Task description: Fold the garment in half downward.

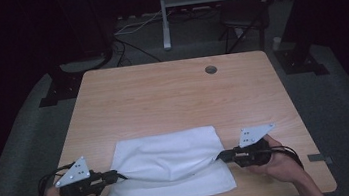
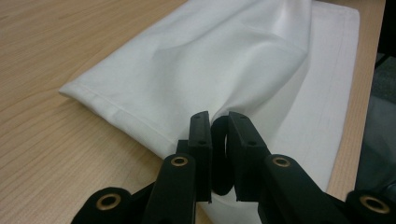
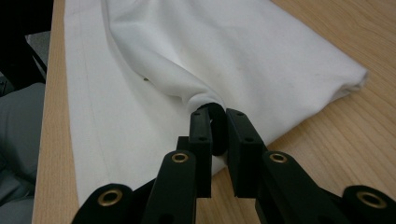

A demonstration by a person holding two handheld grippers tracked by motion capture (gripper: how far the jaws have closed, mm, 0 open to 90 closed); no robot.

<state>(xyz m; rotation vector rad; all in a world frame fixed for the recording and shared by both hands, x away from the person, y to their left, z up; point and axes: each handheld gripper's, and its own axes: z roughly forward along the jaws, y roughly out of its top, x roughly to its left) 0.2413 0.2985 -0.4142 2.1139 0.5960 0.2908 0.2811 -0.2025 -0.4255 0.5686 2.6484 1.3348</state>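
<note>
A pale wooden desk (image 1: 177, 97) stands on grey floor in a dark room, with a white metal stand (image 1: 164, 13) and a chair (image 1: 243, 16) behind its far edge. The left gripper (image 1: 117, 174) has its jaws drawn narrow, pinching a gathered bit of the white cloth (image 1: 170, 161) at the cloth's left side; the right gripper (image 1: 218, 156) is likewise nearly closed, clamped on a bunched fold at the cloth's right side. Between the two, the upper layer is pulled taut and puffs up off the lower layer, which lies flat. The cloth sits at the near edge of the desk, about midway between its near corners, its long axis running left to right along that edge. The left gripper view (image 2: 218, 122) shows a stitched hem along the cloth's folded edge and the desk's near edge beyond the flat layer. The right gripper view (image 3: 218, 116) shows the rounded fold end, a few faint specks on the fabric, and grey clothing past the desk edge. The high view alone shows the round cable hole (image 1: 211, 69) near the far right corner, the grey three-cornered plates and the person's hands. No writing can be read anywhere.
</note>
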